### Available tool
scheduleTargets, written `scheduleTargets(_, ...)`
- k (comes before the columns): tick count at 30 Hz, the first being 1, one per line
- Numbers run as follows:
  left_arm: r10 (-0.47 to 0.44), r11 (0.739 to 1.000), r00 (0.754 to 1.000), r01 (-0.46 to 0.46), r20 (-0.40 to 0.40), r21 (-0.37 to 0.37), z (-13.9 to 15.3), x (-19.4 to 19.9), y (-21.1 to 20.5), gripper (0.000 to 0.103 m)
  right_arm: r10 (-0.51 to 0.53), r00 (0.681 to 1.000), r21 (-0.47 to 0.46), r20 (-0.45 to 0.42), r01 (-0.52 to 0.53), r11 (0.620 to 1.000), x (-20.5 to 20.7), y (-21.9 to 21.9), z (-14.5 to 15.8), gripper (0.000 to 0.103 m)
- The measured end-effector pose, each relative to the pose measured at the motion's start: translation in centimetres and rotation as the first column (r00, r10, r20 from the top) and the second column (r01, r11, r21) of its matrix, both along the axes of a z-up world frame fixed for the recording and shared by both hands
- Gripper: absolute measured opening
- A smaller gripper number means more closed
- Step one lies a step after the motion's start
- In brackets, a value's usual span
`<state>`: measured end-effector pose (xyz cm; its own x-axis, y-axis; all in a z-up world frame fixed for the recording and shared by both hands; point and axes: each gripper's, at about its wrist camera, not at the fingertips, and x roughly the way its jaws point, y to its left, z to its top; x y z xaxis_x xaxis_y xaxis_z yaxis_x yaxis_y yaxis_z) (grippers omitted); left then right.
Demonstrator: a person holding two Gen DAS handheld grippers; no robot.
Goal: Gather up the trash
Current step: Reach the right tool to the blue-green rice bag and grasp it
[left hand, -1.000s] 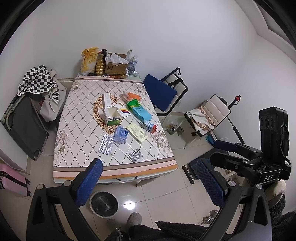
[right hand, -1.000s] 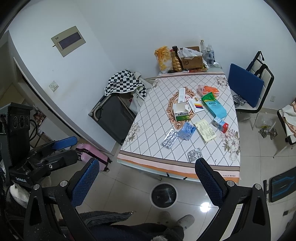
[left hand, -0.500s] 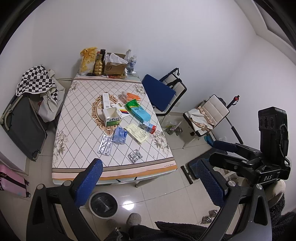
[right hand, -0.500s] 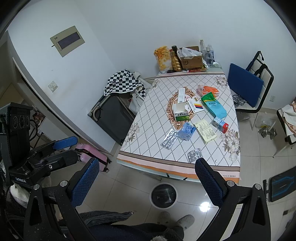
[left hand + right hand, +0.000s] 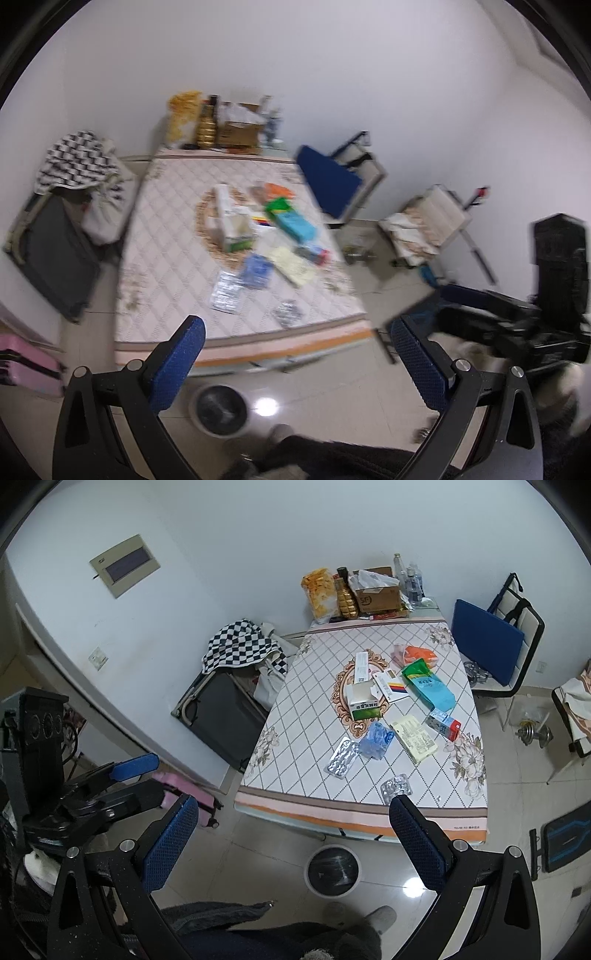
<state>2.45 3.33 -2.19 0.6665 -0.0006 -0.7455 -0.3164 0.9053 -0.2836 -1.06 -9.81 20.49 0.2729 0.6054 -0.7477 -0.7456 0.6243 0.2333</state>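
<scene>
A table (image 5: 295, 768) with a patterned cloth holds scattered trash: a green and white box (image 5: 364, 701), a teal packet (image 5: 430, 686), a yellow leaflet (image 5: 413, 738), blister packs (image 5: 341, 757) and a crumpled blue wrapper (image 5: 376, 738). A round bin (image 5: 334, 866) stands on the floor at the table's near edge; it also shows in the left wrist view (image 5: 221, 410). My left gripper (image 5: 295, 354) and right gripper (image 5: 295, 830) are both open and empty, held high and well short of the table. The left wrist view is blurred.
A cardboard box (image 5: 378, 594), bottles and a snack bag sit at the table's far end. A dark suitcase (image 5: 225, 716) under checkered cloth stands left of the table. A blue-backed chair (image 5: 487, 642) is to its right, with a dumbbell (image 5: 533, 734) on the floor.
The left wrist view has swung and blurred; the table now sits lower and more central in it. The right wrist view has barely changed. Both grippers stay open.
</scene>
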Motion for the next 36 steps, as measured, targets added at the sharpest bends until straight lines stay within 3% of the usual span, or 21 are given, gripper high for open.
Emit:
scheduleTargets(6, 0.183, 0.964, 0.973, -0.149, -0.144, 0.219, -4.9, 7.3, 3.9, 0.103, -0.214, 0.977, -0.064, -0.005, 0.213, 0.975, 7.2, 1.1, -3.3, 0.103)
scheduleTargets(9, 0.224, 0.963, 0.951, -0.182, -0.212, 0.2, -8.3, 11.5, 6.9, 0.103, -0.275, 0.96, -0.159, 0.049, 0.279, 0.947, 13.4, 2.4, -5.5, 0.103)
scheduleTargets(12, 0.255, 0.966, 0.93, -0.233, -0.266, 0.114, -12.0, 17.3, 9.9, 0.103, -0.294, 0.953, -0.25, 0.07, 0.302, 0.92, 19.8, 3.9, -8.2, 0.103)
scheduleTargets(18, 0.294, 0.945, 0.85, -0.327, -0.437, -0.002, -20.1, 29.1, 13.9, 0.103, -0.281, 0.96, -0.445, 0.021, 0.26, 0.857, 36.5, 9.2, -17.0, 0.103)
scheduleTargets(23, 0.247, 0.934, 0.788, -0.349, -0.564, -0.078, -26.6, 36.4, 15.6, 0.103, -0.216, 0.976, -0.572, -0.035, 0.158, 0.805, 46.6, 13.8, -24.1, 0.103)
scheduleTargets(26, 0.211, 0.931, 0.755, -0.348, -0.621, -0.107, -29.9, 39.4, 16.1, 0.103, -0.133, 0.991, -0.638, -0.033, 0.081, 0.765, 49.9, 16.4, -27.5, 0.103)
scheduleTargets(30, 0.21, 0.937, 0.701, -0.344, -0.682, -0.064, -33.2, 42.2, 16.6, 0.103, -0.043, 0.998, -0.688, -0.055, -0.006, 0.726, 53.2, 19.7, -31.7, 0.103)
scheduleTargets(31, 0.224, 0.942, 0.694, -0.334, -0.684, -0.03, -33.5, 42.5, 16.7, 0.101, -0.03, 0.998, -0.696, -0.062, -0.021, 0.718, 53.8, 20.0, -32.2, 0.103)
scheduleTargets(36, 0.208, 0.937, 0.677, -0.345, -0.706, -0.055, -34.8, 42.8, 17.5, 0.094, 0.002, 0.992, -0.713, -0.127, -0.093, 0.695, 55.9, 22.1, -35.7, 0.103)
